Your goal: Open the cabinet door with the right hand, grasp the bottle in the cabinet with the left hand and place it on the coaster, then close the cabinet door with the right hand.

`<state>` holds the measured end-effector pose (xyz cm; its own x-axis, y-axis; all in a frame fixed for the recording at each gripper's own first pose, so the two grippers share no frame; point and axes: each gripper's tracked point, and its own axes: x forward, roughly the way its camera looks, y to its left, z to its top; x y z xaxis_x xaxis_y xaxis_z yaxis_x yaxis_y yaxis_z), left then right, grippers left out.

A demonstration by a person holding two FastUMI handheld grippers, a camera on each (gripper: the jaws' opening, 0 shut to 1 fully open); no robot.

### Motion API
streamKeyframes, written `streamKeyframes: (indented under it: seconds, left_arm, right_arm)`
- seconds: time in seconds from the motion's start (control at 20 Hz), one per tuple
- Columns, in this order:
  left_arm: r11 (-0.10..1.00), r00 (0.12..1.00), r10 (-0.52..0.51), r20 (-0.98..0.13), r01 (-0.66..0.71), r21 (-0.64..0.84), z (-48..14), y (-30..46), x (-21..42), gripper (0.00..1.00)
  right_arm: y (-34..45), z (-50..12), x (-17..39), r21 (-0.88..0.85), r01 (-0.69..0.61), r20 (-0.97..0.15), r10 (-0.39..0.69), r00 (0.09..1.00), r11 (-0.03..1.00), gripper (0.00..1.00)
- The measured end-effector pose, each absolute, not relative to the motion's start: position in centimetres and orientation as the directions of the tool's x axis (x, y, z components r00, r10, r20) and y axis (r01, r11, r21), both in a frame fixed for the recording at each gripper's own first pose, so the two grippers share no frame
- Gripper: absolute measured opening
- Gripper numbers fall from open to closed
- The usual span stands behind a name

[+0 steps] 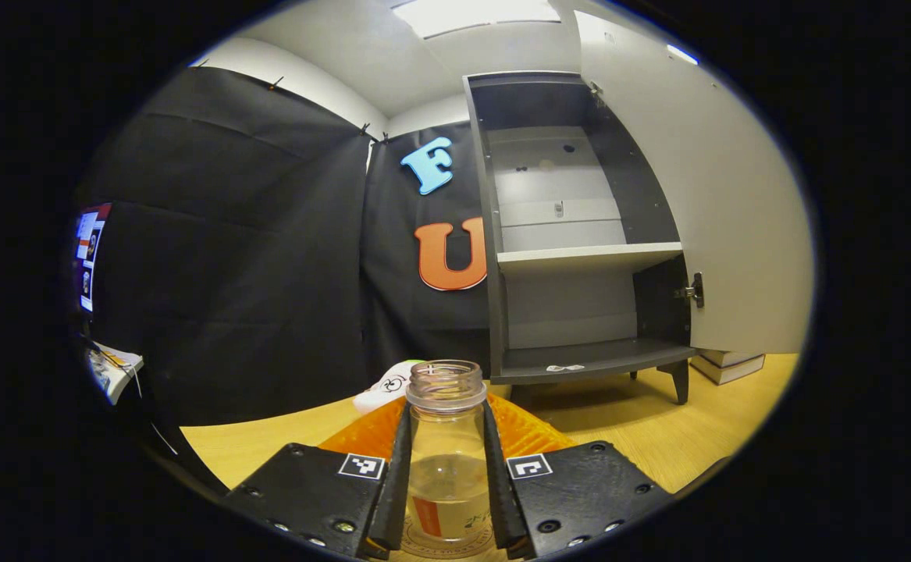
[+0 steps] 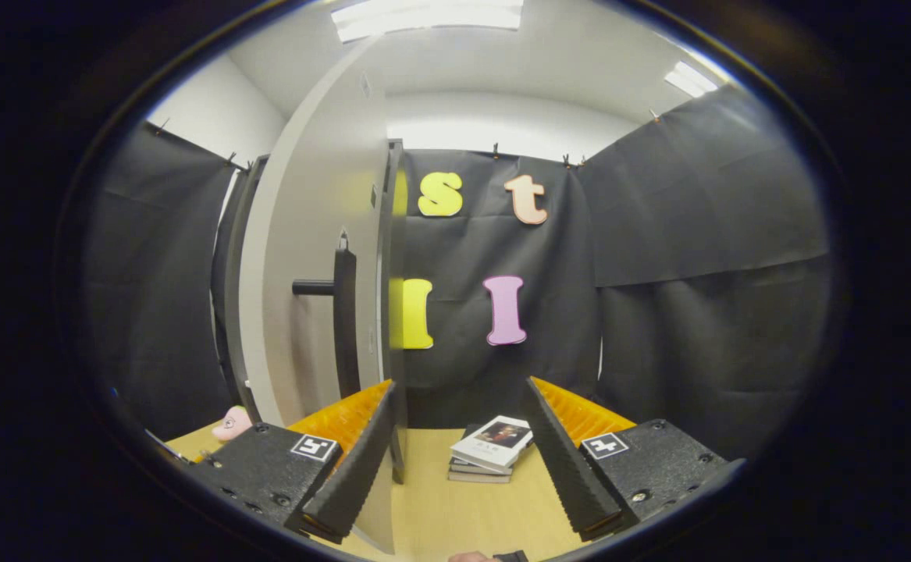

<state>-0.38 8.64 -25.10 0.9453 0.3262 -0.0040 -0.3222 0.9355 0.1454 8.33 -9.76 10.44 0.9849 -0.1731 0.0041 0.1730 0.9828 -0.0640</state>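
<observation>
Meanwhile left gripper (image 1: 446,468) clamps bottle (image 1: 446,437); door (image 2: 322,265) open.

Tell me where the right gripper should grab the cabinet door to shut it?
Best by the bar handle on the outer face of the cabinet door. It stands upright, held off the panel on a short post, so open fingers can likely slip around it. The right gripper is open, the door's edge between its fingers, so come in from the front, toward its own left.
</observation>
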Motion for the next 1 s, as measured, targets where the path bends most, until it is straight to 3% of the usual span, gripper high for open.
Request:
streamKeyframes:
  seconds: [0.15,0.3,0.45,0.5,1.0]
  left_arm:
    - [0.938,0.944,0.330,-0.021,-0.325,0.123,-25.4,8.9,-0.3,0.49]
    - [0.942,0.945,0.323,-0.050,-0.315,0.117,-26.0,8.8,-0.4,0.75]
    - [0.937,0.938,0.341,-0.064,-0.333,0.106,-25.4,9.5,-1.2,0.86]
    - [0.936,0.936,0.346,-0.062,-0.340,0.091,-24.8,9.6,-1.7,1.00]
    - [0.964,0.961,0.263,-0.090,-0.257,0.069,-14.8,8.3,-0.6,0.96]
  right_arm:
    - [-9.8,10.4,8.3,-0.066,0.181,0.001,-0.181,0.983,0.981,0.98]
    - [-9.8,10.5,8.3,-0.071,0.184,0.009,-0.184,0.983,0.980,0.98]
    - [-9.8,10.5,8.3,-0.065,0.183,0.014,-0.183,0.983,0.981,0.99]
    - [-9.8,10.5,8.2,-0.066,0.185,0.018,-0.184,0.983,0.981,0.98]
    - [-9.8,10.4,8.1,-0.118,0.216,-0.001,-0.217,0.976,0.969,0.98]
